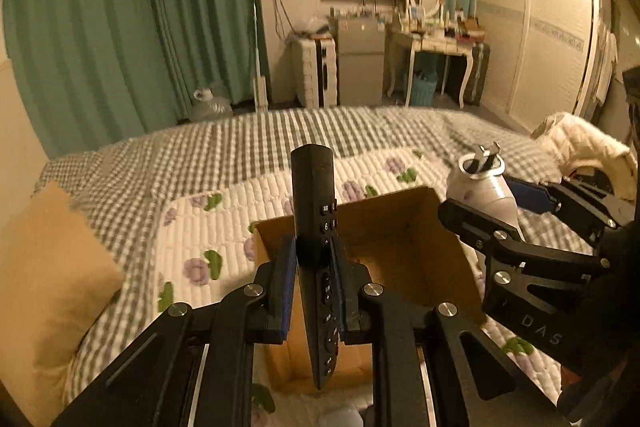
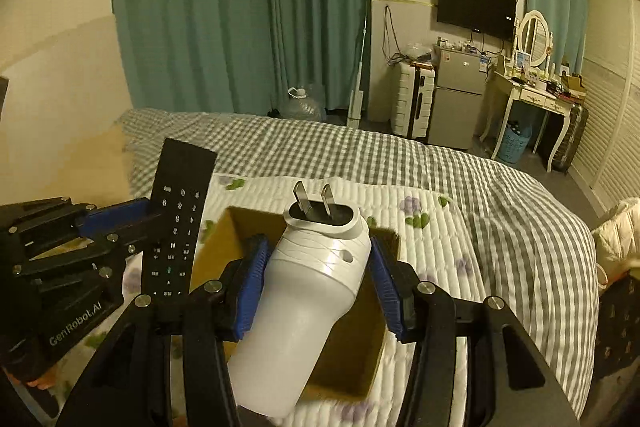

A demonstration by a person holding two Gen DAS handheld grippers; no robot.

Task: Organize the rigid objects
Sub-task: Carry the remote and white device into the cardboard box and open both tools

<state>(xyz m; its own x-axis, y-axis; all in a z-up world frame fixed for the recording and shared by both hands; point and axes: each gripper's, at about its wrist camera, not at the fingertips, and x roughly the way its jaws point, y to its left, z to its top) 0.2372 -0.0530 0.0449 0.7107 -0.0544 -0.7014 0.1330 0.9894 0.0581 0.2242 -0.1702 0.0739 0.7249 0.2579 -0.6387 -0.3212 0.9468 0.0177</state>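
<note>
The black remote control (image 1: pixel 314 255) is held up over the open cardboard box (image 1: pixel 416 223), which sits on the flowered quilt (image 1: pixel 192 227) laid over the checked bedspread (image 1: pixel 224 143). Beside it, the white plug-in appliance (image 2: pixel 316 291), its two metal prongs (image 2: pixel 312 203) pointing up and away, also hangs above the box's mouth.

To do this step well, I'd judge each thing should be brought lower into the box before letting go, so neither one knocks the cardboard wall or tips out onto the soft bedding. The remote is long and is gripped near its middle; lowering one end in first would help it slide down flat. The white appliance is bulkier and would want the roomier part of the box.

The left claw (image 1: pixel 314 267) is pinched nearly closed, its blue pads (image 1: pixel 286 279) pressing both long edges of the remote. The right claw (image 2: pixel 316 279) stands partly open around the white body; its left pad touches the side, and the right one sits just at the shoulder, so it looks to be gripping it.
</note>
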